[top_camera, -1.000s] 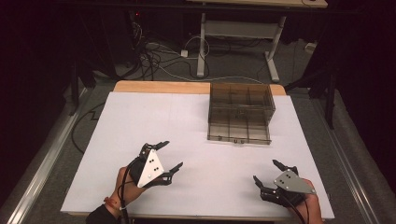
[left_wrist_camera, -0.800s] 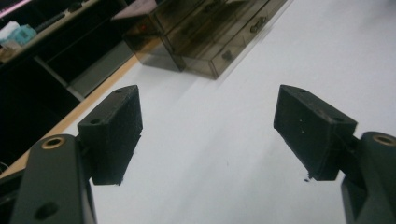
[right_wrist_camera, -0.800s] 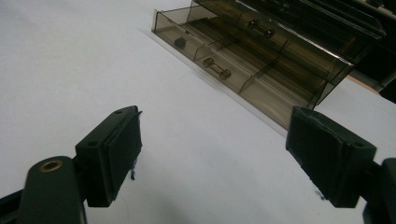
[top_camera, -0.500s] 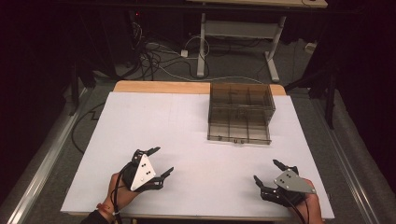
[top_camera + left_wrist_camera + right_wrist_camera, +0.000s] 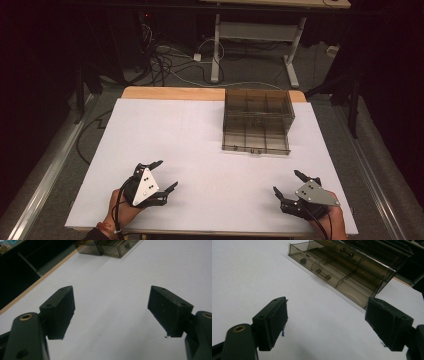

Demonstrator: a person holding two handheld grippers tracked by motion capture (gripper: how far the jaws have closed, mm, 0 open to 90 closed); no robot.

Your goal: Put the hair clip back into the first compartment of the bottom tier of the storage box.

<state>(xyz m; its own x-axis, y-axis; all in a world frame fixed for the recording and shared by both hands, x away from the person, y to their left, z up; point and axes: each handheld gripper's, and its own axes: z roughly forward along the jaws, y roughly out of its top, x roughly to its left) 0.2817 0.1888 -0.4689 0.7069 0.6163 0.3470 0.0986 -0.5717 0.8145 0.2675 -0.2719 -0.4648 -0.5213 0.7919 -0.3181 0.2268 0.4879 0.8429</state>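
A: Nearest first?
B: Left gripper point(image 5: 161, 175) and right gripper point(image 5: 290, 183), low at the near edge of the white table point(image 5: 200, 140), both well short of the smoked drawer box point(image 5: 257, 120). Jaws spread wide on each, nothing between them.
A: Held that way for what?
B: Probably a ready stance: spread and empty, aimed forward at the drawer box, left gripper from its near-left, right gripper from just near-right of it.
A: And the drawer box itself?
B: Far-right part of the table, back against the wooden edge point(image 5: 172, 93). Lower drawer point(image 5: 329, 272) pulled out toward the grippers, so compartments open from above. Sensible for reaching in.
A: Anything inside?
B: Seen from the right gripper view: a small dumbbell-like metal piece point(image 5: 323, 274) in a middle compartment, a dark round bit point(image 5: 303, 261) in the one beside it, another metal piece point(image 5: 346, 252) higher up in the box. Too blurred to name with confidence, possibly screws or spacers.
A: Beyond the drawer box?
B: Floor cables point(image 5: 165, 60) and a desk frame point(image 5: 252, 35).
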